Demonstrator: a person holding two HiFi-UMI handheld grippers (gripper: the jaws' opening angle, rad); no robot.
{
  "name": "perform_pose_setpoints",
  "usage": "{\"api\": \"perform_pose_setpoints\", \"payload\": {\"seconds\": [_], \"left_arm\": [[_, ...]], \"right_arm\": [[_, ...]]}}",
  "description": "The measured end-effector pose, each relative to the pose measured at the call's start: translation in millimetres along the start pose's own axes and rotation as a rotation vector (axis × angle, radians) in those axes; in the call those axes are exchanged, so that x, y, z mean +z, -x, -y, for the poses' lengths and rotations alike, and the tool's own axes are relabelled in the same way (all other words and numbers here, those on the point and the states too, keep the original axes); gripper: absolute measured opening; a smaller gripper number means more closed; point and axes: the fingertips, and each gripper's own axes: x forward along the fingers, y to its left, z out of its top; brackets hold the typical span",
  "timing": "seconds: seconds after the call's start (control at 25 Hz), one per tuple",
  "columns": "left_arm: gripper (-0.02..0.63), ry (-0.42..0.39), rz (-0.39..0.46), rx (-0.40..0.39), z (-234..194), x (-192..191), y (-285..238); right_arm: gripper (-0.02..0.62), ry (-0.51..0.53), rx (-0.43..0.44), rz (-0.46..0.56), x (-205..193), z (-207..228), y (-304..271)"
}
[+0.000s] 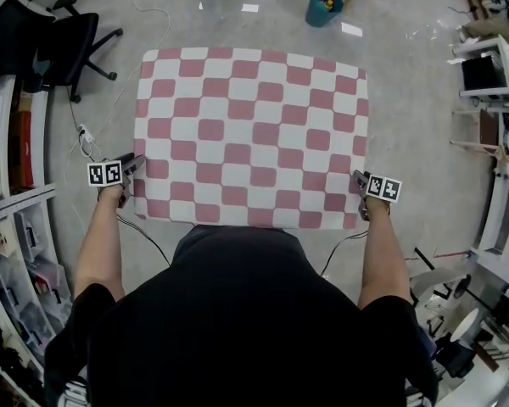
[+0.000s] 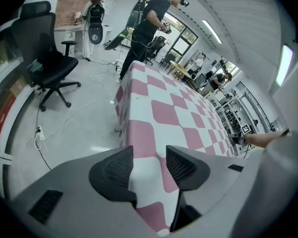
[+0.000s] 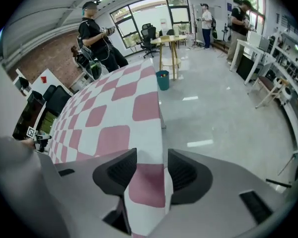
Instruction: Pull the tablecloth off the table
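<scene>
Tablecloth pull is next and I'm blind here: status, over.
Left tongs open, cloth corner between, not gripped. Right tongs open, same. Tablecloth spread flat, nothing on it.

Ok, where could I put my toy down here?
Anywhere on the checked tablecloth: nothing lies on it. The floor right of it is bare too, up to the desks. It's crowded on the left, by the chair, cables and shelves.
</scene>
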Motion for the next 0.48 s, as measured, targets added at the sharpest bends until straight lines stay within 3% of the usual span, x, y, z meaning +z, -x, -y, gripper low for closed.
{"api": "perform_pose_setpoints", "payload": {"seconds": [0.16, 0.24, 0.48], "left_arm": [[0.193, 0.003, -0.012, 0.017, -10.2, -1.6, -0.3], [0.215, 0.001, -0.021, 0.039, -16.4, -2.8, -2.0], [0.193, 0.017, -0.064, 0.027, -17.1, -13.5, -12.6]], "right_arm": [[0.202, -0.105, 0.075, 0.006, -6.2, 4.5, -7.0], [0.202, -0.104, 0.094, 0.014, -5.8, 5.3, -8.0], [0.202, -0.123, 0.166, 0.036, -4.8, 4.1, -14.1]]}}
